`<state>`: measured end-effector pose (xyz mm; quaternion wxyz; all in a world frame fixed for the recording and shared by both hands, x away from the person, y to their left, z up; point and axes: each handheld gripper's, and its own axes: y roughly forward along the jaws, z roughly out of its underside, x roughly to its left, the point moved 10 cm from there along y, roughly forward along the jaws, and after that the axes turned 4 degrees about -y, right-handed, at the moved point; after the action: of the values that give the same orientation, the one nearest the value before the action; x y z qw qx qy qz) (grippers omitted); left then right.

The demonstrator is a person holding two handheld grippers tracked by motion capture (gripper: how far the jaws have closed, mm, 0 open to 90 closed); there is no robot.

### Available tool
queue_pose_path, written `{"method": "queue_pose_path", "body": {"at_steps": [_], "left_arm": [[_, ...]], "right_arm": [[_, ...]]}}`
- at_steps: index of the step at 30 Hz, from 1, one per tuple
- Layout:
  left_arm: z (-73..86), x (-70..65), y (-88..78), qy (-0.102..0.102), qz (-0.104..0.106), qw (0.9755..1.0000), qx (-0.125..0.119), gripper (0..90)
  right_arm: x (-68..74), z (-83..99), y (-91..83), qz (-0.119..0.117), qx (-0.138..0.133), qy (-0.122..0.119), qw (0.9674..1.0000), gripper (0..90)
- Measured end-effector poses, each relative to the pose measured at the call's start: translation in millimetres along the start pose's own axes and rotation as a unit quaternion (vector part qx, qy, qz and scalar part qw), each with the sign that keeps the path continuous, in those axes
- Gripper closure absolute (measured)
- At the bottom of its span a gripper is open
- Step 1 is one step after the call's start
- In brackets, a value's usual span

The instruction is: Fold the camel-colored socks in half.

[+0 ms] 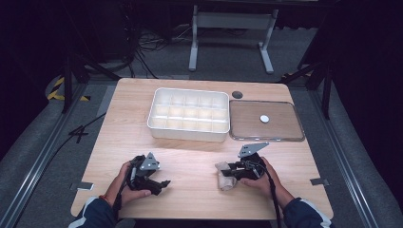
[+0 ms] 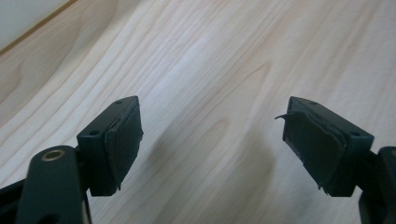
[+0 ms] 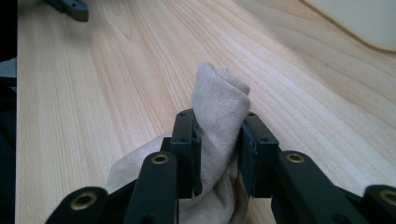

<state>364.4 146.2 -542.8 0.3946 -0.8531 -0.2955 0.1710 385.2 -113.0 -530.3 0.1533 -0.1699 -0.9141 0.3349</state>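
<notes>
The right tongs (image 3: 218, 154) are pinching a bunched beige cloth (image 3: 219, 100) that is resting on the counter (image 1: 190, 161) near its front edge. The left tongs (image 2: 210, 140) are gaping wide over bare wood, gripping nothing, well apart from the cloth

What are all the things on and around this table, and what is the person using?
Table: one, light wood, centre.
Divided tray: one, white, far middle of the table.
Clear lid: one, transparent with a white round spot, right of the tray.
Cloth: one, beige, bunched, near right.
Metal stand: one, grey, on the floor beyond the table.
Left gripper: one, black, jaws apart over bare wood.
Right gripper: one, black, jaws pinching the cloth.
</notes>
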Motion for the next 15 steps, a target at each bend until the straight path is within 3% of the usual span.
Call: {"method": "queue_pose_path", "body": {"at_steps": [3, 7, 11, 15], "left_arm": [[4.5, 8.7, 1.7, -0.011, -0.007, 0.9999, 0.003, 20.1], [7.3, 7.5, 5.7, 0.005, -0.002, 0.9998, 0.017, 18.3], [5.9, 7.3, 7.9, 0.013, 0.005, 0.9999, 0.005, 16.2], [5.4, 7.2, 10.2, 0.003, 0.007, 0.9999, -0.013, 15.0]], "right_arm": [[-2.9, -1.9, -10.5, 0.011, -0.014, -0.008, 0.9998, 70.5], [-5.2, -3.5, -19.5, 0.021, -0.026, -0.012, 0.9994, 70.5], [-7.6, -7.4, -29.4, 0.032, -0.041, -0.017, 0.9985, 70.6], [-10.5, -11.7, -38.6, 0.046, -0.053, -0.023, 0.9972, 70.6]]}}
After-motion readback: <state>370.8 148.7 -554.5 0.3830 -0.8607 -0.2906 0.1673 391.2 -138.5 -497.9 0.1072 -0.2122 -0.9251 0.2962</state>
